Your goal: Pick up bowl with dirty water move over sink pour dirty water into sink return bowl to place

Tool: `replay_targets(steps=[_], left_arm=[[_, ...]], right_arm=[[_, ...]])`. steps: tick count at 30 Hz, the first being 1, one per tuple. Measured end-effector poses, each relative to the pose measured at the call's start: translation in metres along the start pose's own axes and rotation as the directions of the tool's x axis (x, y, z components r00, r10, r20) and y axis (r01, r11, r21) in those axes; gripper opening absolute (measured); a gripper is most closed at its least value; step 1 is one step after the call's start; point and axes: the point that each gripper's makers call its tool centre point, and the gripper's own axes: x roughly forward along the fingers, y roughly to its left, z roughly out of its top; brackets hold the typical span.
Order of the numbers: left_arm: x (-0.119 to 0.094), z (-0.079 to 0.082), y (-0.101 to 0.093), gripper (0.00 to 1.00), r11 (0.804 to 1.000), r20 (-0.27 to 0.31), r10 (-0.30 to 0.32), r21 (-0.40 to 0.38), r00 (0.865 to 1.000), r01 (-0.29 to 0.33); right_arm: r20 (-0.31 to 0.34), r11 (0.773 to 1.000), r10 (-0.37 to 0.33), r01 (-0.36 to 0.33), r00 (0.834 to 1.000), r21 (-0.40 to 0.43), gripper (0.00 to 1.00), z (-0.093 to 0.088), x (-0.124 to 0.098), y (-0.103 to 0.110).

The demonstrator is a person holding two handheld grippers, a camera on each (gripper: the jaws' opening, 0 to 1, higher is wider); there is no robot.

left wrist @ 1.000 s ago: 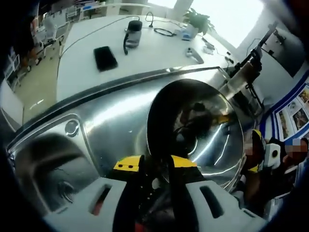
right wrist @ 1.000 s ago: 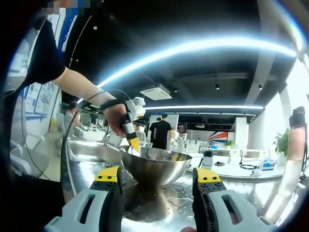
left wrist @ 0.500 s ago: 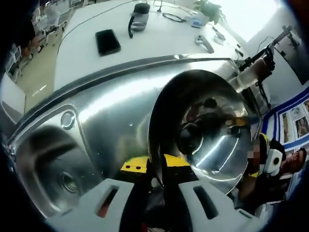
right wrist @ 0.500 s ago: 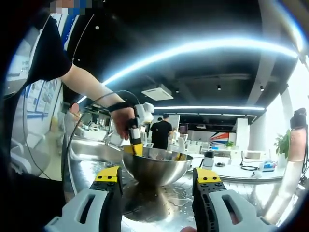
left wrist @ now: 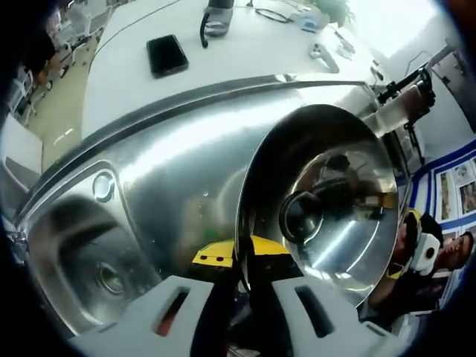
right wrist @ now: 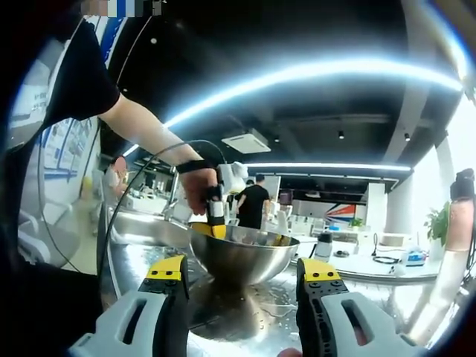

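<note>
So our left claw [left wrist: 249,271] is pinched tight on the rim of the steel bowl [left wrist: 327,201], one jaw inside and one outside the wall, which makes sense since a thin rim is the only grabbable part of a big smooth bowl like this. From the right gripper view you can see that same left claw [right wrist: 216,227] coming down onto the near edge of the bowl [right wrist: 242,256] from above, with the person's hand [right wrist: 195,190] behind it, so the weight hangs off one edge. The bowl sits just above or on the shiny drainboard [left wrist: 171,178]; we can't tell if it's touching. In the left gripper view we look straight into it and the inside is all reflections, so we can't really make out the dirty water. Our guess is it's being carried low so nothing sloshes. The sink basin [left wrist: 82,260] with its drain [left wrist: 111,279] is off to one side of the bowl, close by, so the pour looks like it's coming up but isn't done yet. Our right claw [right wrist: 242,286] is spread wide with nothing between the jaws, just pointed at the bowl, probably standing by to steady it. Beyond the sink is the white bench [left wrist: 245,44] with a phone [left wrist: 166,53] lying on it, well clear of any splash.
</note>
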Motion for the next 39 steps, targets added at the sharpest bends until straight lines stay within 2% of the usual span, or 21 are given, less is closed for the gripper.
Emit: replay_targets(steps=[5, 10, 14, 20, 23, 25, 31, 34, 39], left_arm=[[0.0, -0.005, -0.002, 0.01, 1.0, -0.007, 0.012, 0.005, 1.0, -0.012], [-0.001, -0.012, -0.003, 0.0, 0.999, 0.015, 0.038, 0.022, 0.999, -0.038], [-0.001, -0.014, -0.003, 0.0, 0.999, 0.013, 0.038, -0.009, 0.999, -0.037], [-0.001, -0.017, -0.002, 0.0, 0.999, 0.014, 0.05, 0.018, 0.999, -0.05], [-0.001, -0.014, -0.004, 0.0, 0.999, 0.036, 0.032, -0.034, 0.999, -0.031], [-0.001, -0.012, -0.003, 0.0, 0.999, 0.046, 0.027, -0.038, 0.999, -0.025], [-0.002, -0.019, -0.009, 0.0, 0.997, 0.094, 0.006, -0.076, 0.996, 0.001], [-0.004, -0.02, -0.017, 0.0, 0.998, 0.137, -0.007, -0.061, 0.991, 0.016], [-0.006, -0.027, -0.027, 0.0, 0.999, 0.155, 0.006, -0.035, 0.988, 0.0]], right_arm=[[0.003, 1.0, 0.004, -0.004, 1.0, -0.002, 0.51, 0.001, 0.0, 0.0], [0.003, 1.0, 0.01, -0.01, 1.0, 0.001, 0.5, 0.001, 0.0, 0.001], [-0.007, 1.0, 0.016, -0.016, 1.0, -0.002, 0.5, -0.001, 0.0, 0.002], [-0.014, 1.0, 0.011, -0.011, 1.0, -0.003, 0.5, -0.002, 0.001, 0.001], [-0.022, 1.0, 0.008, -0.008, 1.0, -0.009, 0.49, -0.003, 0.001, 0.001], [-0.027, 1.0, 0.006, -0.006, 1.0, -0.014, 0.49, -0.004, 0.001, 0.001], [-0.035, 1.0, 0.005, -0.005, 0.999, -0.02, 0.49, -0.006, 0.001, 0.001], [-0.039, 1.0, 0.002, -0.003, 0.999, -0.023, 0.49, -0.007, 0.002, 0.001], [-0.046, 1.0, -0.002, 0.001, 0.999, -0.024, 0.49, -0.008, 0.002, 0.001]])
